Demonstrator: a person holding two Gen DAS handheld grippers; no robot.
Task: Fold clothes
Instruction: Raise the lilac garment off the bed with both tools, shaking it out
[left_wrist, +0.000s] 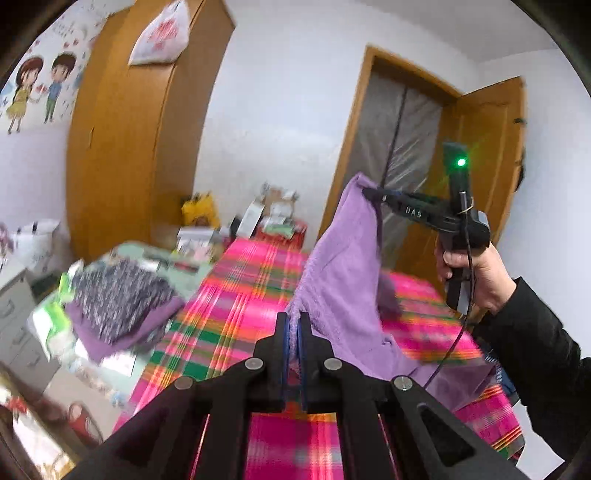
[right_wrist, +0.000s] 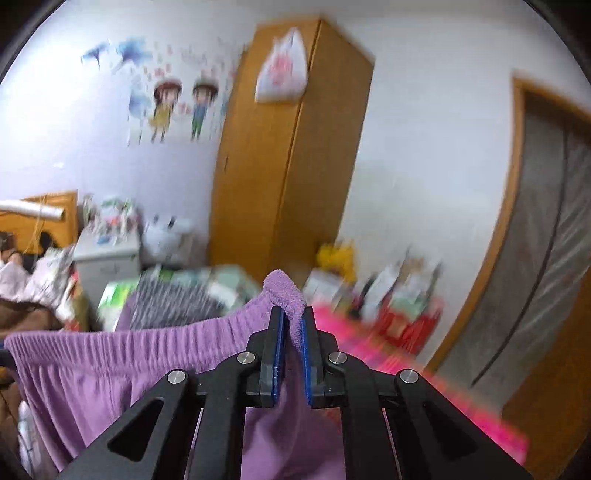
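- The wooden wardrobe (left_wrist: 122, 147) stands tall against the white wall, with a white plastic bag (left_wrist: 162, 35) hanging at its top and cartoon wall stickers (left_wrist: 37, 88) to its left.
- A doorway (left_wrist: 399, 140) with a wooden frame shows at the right, covered by a translucent sheet.
- A bright pink plaid cloth (left_wrist: 236, 295) covers the bed or table surface below both grippers.
- The purple garment (left_wrist: 343, 280), a soft fleecy piece with a gathered elastic waistband (right_wrist: 147, 336), hangs in the air above the plaid cloth, stretched between the 2 grippers.
- A folded pile of clothes (left_wrist: 122, 295), speckled grey on purple, lies at the left edge of the plaid cloth, well apart from the garment.
- The right gripper (right_wrist: 293, 325) pinches 1 end of the waistband between its blue pads, a thick fold of fabric bulging above the tips; a hand (left_wrist: 476, 273) in a dark sleeve grips its handle.
- The left gripper (left_wrist: 293, 321) has its jaws pressed together on the other edge of the garment, fabric rising from between the tips.
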